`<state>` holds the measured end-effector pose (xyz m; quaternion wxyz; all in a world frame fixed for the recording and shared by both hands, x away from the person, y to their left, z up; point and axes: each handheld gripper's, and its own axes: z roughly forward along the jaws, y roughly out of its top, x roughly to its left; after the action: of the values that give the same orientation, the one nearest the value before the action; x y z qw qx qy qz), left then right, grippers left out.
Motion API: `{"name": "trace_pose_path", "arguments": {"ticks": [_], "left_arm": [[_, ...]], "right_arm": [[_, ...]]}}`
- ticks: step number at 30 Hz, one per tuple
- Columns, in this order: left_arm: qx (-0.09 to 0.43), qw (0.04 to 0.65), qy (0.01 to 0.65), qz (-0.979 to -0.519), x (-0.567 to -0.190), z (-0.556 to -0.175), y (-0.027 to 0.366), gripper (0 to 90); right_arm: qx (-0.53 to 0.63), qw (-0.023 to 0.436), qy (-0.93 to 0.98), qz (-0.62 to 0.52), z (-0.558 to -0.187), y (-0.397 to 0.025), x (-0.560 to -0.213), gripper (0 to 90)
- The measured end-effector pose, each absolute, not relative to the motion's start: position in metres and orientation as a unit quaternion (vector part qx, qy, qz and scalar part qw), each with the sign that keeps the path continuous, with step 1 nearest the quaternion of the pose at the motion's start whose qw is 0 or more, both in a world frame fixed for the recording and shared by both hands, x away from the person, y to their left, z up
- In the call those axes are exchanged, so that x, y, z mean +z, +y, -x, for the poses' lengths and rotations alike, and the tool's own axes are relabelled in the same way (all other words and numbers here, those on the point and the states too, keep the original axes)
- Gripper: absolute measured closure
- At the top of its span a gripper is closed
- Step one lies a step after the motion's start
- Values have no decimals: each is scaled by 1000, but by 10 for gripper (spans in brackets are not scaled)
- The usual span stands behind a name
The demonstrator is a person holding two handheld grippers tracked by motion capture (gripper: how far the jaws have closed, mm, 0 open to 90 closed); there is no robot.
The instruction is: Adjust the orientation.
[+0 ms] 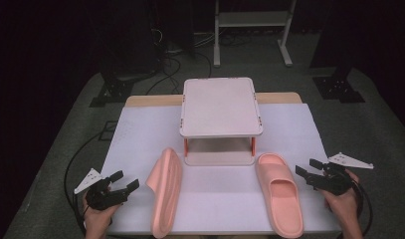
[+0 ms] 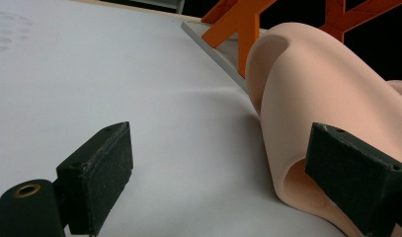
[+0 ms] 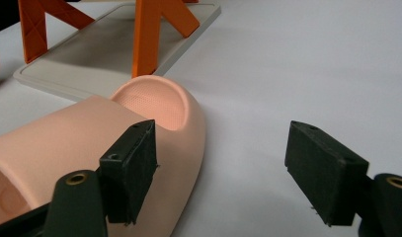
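I hold both grippers, left (image 1: 124, 186) and right (image 1: 306, 173), with jaws apart and empty. The left slipper (image 1: 165, 191) lies on edge; a careless nudge could topple it.

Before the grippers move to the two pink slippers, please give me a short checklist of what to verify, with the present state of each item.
1. Left gripper open: ok, jaws stand apart.
2. Right gripper open: ok, nothing between its jaws.
3. Left slipper lies flat: not ok, it rests on its side.
4. Right slipper lies flat, sole down: ok.
5. Lower shelf of the small rack is free: cannot tell, the top hides most of it.
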<state>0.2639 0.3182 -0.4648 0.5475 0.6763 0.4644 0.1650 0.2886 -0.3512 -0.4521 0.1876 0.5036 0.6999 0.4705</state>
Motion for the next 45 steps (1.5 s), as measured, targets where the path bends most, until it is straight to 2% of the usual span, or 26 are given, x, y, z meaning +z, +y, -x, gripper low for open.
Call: {"name": "trace_pose_path", "arguments": {"ticks": [45], "left_arm": [[137,542,435,-706,-469,-256,295,109]], "right_arm": [[471,203,699,-498,-284,-353,-453,254]]}}
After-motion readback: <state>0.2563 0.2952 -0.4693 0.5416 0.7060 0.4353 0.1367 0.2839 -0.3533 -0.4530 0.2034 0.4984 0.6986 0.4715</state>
